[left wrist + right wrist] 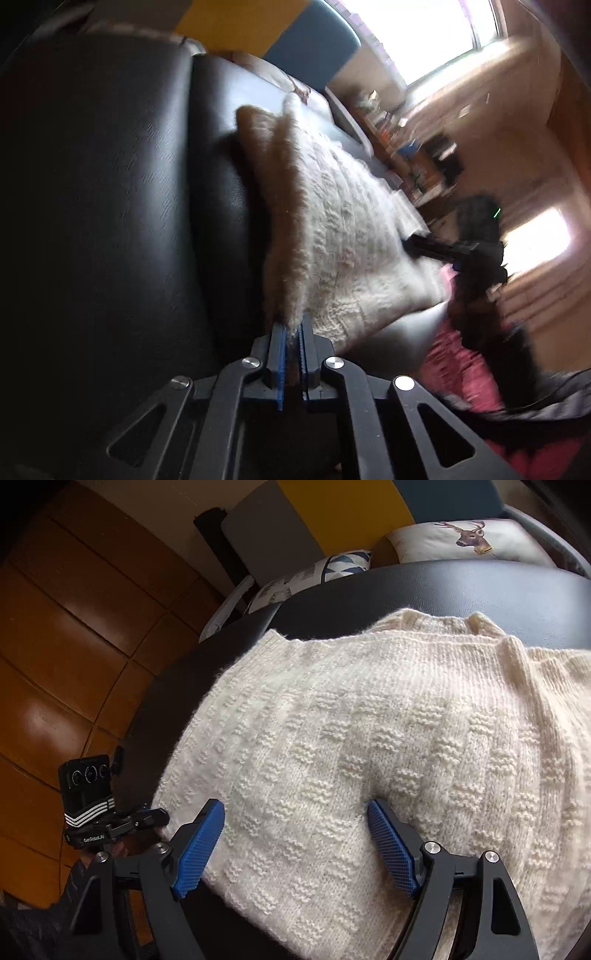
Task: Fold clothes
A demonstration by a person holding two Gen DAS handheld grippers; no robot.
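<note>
Sweater (369, 738): cream knit, lay spread on the black seat (443, 590).
Left gripper (291, 332): clamped tight on the sweater's edge (fuzzy in the blur).
Right gripper (295, 830): jaws stood wide over the knit, pinching nothing.

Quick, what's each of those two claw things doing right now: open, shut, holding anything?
Left gripper: shut on an edge of the cream knitted sweater.
Right gripper: open, jaws spread over the sweater, gripping nothing.
</note>
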